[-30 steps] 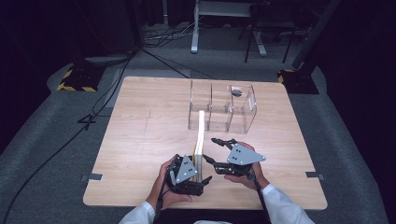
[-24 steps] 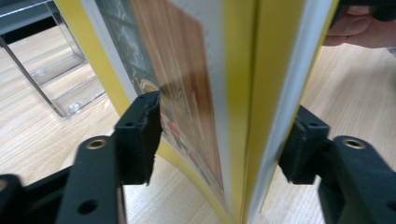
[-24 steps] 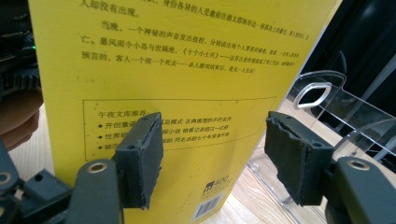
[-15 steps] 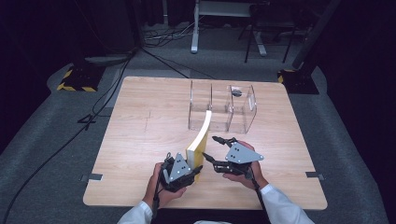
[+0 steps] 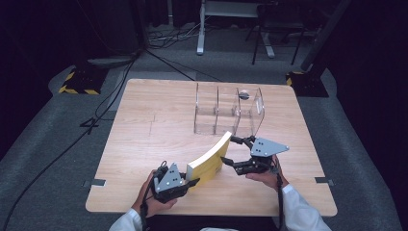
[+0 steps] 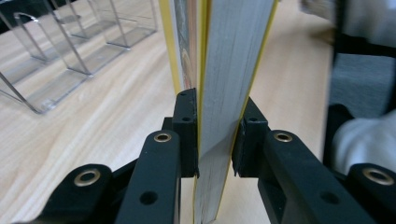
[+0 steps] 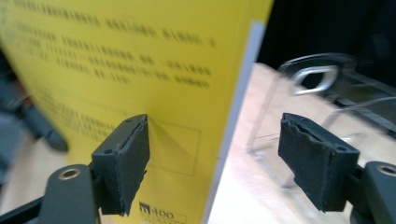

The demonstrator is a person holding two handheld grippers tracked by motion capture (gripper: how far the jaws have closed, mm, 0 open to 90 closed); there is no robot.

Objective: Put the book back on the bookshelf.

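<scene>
- Book [image 5: 210, 161] with a yellow cover is standing on edge on the wooden surface [image 5: 144, 134], near the clear plastic organizer [image 5: 228, 109].
- Left gripper [image 5: 188, 183] fingers, having just been closing, are clamping the book's near end.
- Right gripper [image 5: 230, 150] fingers have just been opening and are straddling the far end, not pressing.

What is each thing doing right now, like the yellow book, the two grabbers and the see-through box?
yellow book: closed, on edge, leaning, near end held up
left gripper: just closed, pads clamped on the book
right gripper: jaws just opening, pads off the book, book edge between them
clear organizer: upright on the table, compartments empty
</scene>
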